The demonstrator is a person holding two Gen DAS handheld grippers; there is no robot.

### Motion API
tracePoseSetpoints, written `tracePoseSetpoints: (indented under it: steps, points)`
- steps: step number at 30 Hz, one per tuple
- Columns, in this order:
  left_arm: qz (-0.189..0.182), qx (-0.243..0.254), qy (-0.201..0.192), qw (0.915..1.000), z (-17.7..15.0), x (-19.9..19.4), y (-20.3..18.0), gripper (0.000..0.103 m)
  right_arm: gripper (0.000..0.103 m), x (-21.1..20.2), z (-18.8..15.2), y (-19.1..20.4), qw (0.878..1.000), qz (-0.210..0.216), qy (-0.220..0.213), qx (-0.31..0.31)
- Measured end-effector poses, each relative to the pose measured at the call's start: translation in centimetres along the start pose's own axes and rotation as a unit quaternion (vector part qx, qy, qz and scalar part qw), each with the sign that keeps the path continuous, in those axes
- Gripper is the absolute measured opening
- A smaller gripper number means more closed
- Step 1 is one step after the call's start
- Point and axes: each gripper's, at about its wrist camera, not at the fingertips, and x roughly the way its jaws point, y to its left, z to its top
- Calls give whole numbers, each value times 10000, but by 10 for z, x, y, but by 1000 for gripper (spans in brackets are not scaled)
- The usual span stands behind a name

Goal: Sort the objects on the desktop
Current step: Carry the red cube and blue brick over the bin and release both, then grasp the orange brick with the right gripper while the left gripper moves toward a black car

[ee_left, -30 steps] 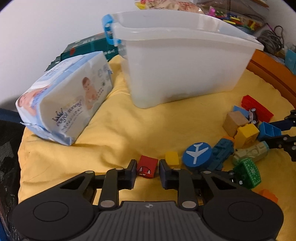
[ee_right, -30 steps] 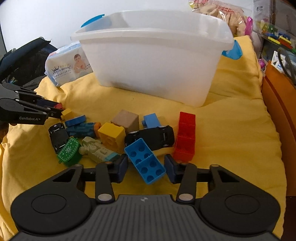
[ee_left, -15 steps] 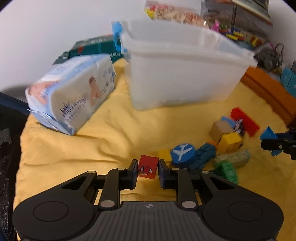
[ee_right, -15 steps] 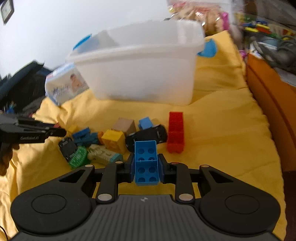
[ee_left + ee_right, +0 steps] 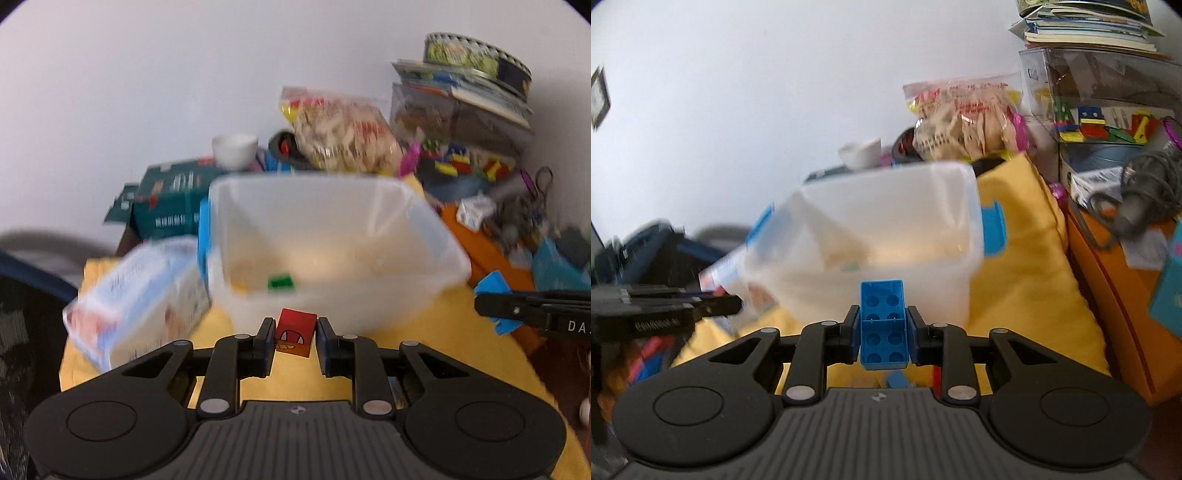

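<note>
My left gripper (image 5: 293, 338) is shut on a red cube (image 5: 295, 332) with a face print, held in the air in front of the clear plastic bin (image 5: 332, 206). A green block (image 5: 280, 282) lies inside the bin. My right gripper (image 5: 882, 326) is shut on a blue studded brick (image 5: 882, 325), held up before the same bin (image 5: 971, 229). The right gripper with its blue brick also shows at the right edge of the left wrist view (image 5: 532, 314). The left gripper shows at the left of the right wrist view (image 5: 665, 310).
A wipes pack (image 5: 140, 295) leans left of the bin on the yellow cloth (image 5: 424, 343). Behind the bin are a green box (image 5: 173, 195), a snack bag (image 5: 343, 133) and a clear case of toys (image 5: 1100, 110). An orange ledge (image 5: 1126, 314) lies right. Loose toys (image 5: 646, 354) lie low left.
Both grippers have risen from the toy pile and moved toward the bin, each carrying its block. The bin's inside now shows from above.
</note>
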Motion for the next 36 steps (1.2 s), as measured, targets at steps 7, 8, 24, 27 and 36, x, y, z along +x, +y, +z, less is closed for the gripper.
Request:
tracePoseSetpoints:
  steps: [7,8,24,27,36]
  points:
    - [133,60,-1,9999,53,35,-1,26,28,44,60,0,9996,-170,153,-154]
    - [135,52,21,9999,57,41,0,26,28,52,63,-1,9993,-226,191,-208]
    - [335,97,-111,9993,45,42,21,61,73,59,58,11,9979,-255,-24,-598]
    - [195,-73,-250,9995,27,15,25,62,73,36,30,17,9975,-148,-35,-690]
    - [321,63,258,9991,-86,-14,16,63,67,11,-116,53,9860,34,900,-1403]
